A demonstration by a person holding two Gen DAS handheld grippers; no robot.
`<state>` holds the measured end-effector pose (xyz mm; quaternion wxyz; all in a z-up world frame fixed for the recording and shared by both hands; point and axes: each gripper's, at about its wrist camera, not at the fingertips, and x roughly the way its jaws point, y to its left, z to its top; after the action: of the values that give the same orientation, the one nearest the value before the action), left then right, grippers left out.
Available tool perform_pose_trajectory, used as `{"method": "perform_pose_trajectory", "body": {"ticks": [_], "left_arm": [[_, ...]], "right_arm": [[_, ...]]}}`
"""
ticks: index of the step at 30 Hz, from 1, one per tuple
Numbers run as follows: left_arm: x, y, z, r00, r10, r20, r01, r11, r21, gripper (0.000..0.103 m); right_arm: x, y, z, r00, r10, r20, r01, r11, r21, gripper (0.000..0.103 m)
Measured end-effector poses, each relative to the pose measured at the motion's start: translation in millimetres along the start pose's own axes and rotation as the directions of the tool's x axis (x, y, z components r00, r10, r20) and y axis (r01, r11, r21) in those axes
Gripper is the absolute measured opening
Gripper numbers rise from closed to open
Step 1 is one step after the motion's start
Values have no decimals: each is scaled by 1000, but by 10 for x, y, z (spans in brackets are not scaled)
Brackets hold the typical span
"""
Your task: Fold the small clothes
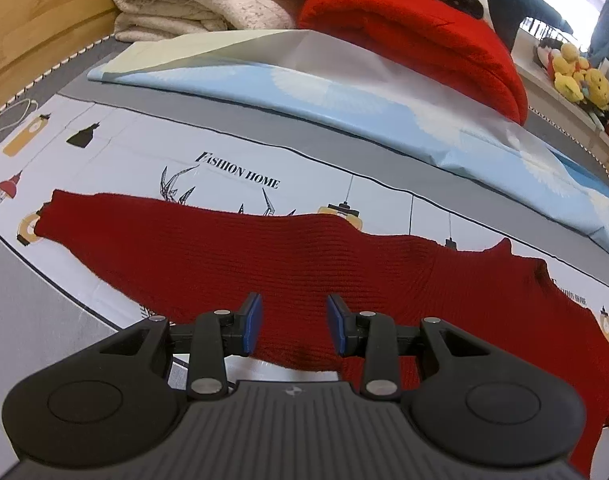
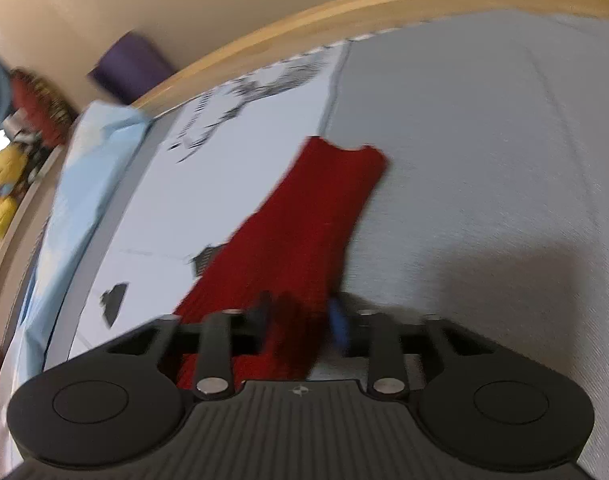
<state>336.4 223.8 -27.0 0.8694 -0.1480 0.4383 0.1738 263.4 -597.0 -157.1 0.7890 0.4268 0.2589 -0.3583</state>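
**Red knit lies flat on the bed**

The dark red sweater [image 1: 288,264] lies spread across the printed bedsheet [image 1: 116,152]. The left gripper [image 1: 294,326] hovers over its near edge, jaws apart and pressing nothing. The right gripper [image 2: 300,324] is blurred, its jaws apart with red knit between them, not clamped. A folded red blanket [image 1: 420,36] sits behind.

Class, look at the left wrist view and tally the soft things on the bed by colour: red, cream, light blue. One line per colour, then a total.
Red: 2, the dark red knitted garment lying flat and the bright red folded knit behind it
Cream: 1, the folded fluffy blanket
Light blue: 1, the pale blue folded sheet
Total: 4
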Motion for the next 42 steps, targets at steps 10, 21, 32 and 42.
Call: {"method": "perform_pose_trajectory", "body": {"ticks": [10, 21, 32, 42], "left_arm": [[-44, 36, 22, 1000, -10, 0, 10, 1000, -30, 40], [-102, 112, 95, 1000, -31, 0, 31, 995, -96, 40], [-49, 76, 73, 994, -108, -34, 104, 989, -109, 39], [477, -269, -206, 928, -335, -163, 319, 941, -116, 22]], "right_arm": [[-259, 332, -46, 992, -24, 126, 52, 974, -220, 12], [-1980, 2314, -1750, 701, 707, -92, -473, 365, -802, 16], [-2274, 2526, -2573, 666, 348, -660, -726, 505, -467, 43], [-1864, 1737, -1654, 870, 272, -410, -441, 802, -403, 44]]}}
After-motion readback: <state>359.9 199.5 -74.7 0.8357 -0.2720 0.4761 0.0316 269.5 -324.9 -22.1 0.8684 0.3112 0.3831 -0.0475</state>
